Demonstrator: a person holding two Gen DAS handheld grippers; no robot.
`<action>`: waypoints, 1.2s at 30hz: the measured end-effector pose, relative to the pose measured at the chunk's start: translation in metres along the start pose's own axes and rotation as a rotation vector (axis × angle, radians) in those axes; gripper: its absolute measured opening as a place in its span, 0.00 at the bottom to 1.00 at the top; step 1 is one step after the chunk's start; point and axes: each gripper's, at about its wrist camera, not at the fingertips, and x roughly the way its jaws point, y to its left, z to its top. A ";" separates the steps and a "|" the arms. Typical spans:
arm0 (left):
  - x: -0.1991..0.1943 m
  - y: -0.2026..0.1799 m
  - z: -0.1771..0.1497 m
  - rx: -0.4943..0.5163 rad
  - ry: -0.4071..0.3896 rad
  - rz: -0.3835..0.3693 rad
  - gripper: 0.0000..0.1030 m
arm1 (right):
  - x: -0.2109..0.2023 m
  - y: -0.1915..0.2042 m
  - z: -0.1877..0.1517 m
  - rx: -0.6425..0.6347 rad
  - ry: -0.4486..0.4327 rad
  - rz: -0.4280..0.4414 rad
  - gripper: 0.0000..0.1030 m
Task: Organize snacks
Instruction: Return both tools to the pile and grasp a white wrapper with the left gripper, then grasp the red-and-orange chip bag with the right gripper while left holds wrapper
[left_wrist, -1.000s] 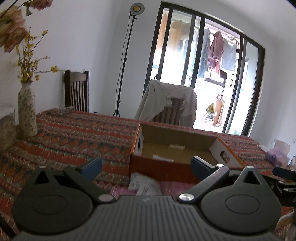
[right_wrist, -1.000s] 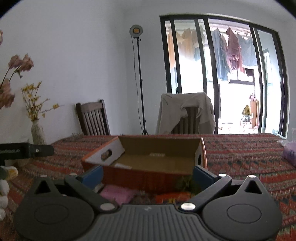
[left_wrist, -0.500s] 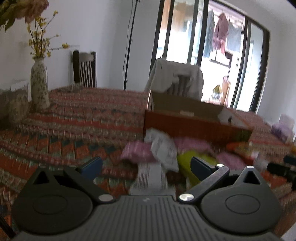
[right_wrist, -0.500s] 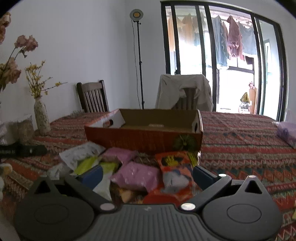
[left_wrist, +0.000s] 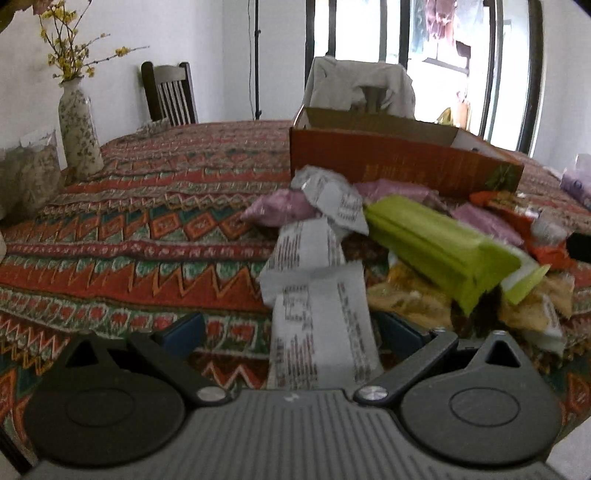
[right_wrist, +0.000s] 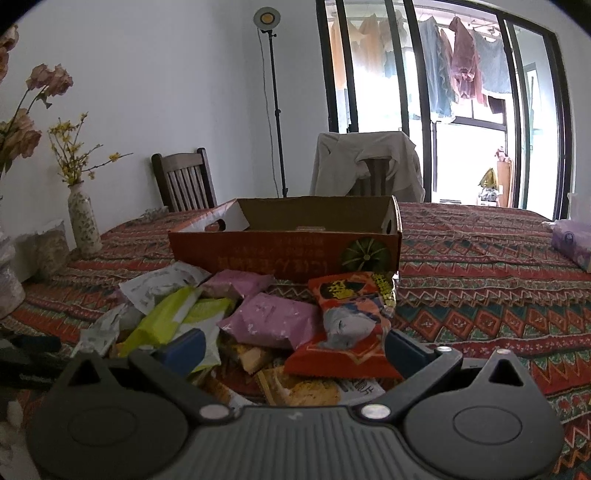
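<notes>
Snacks (right_wrist: 266, 325) are still lying heaped on the patterned tablecloth (right_wrist: 480, 295) just in front of the cardboard box (right_wrist: 284, 243), so you are only starting. As far as its visible interior shows, the box is holding no snacks. Your left gripper (left_wrist: 291, 328) and right gripper (right_wrist: 295, 345) are both hanging spread wide, gripping nothing.

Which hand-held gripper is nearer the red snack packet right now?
The right. The right hand-held gripper is open with the red snack packet lying just ahead between its fingers. The left hand-held gripper sits over the white packet, with the red packet far off to its right.
</notes>
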 end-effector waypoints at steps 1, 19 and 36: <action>0.001 0.000 -0.002 -0.001 0.002 0.004 1.00 | 0.000 0.000 -0.001 0.001 0.001 0.001 1.00; -0.006 -0.001 0.000 -0.004 -0.021 -0.027 0.61 | -0.004 -0.004 -0.015 -0.005 0.040 -0.020 1.00; -0.038 0.004 0.019 -0.001 -0.208 -0.066 0.41 | 0.012 -0.014 -0.004 -0.015 0.047 -0.096 1.00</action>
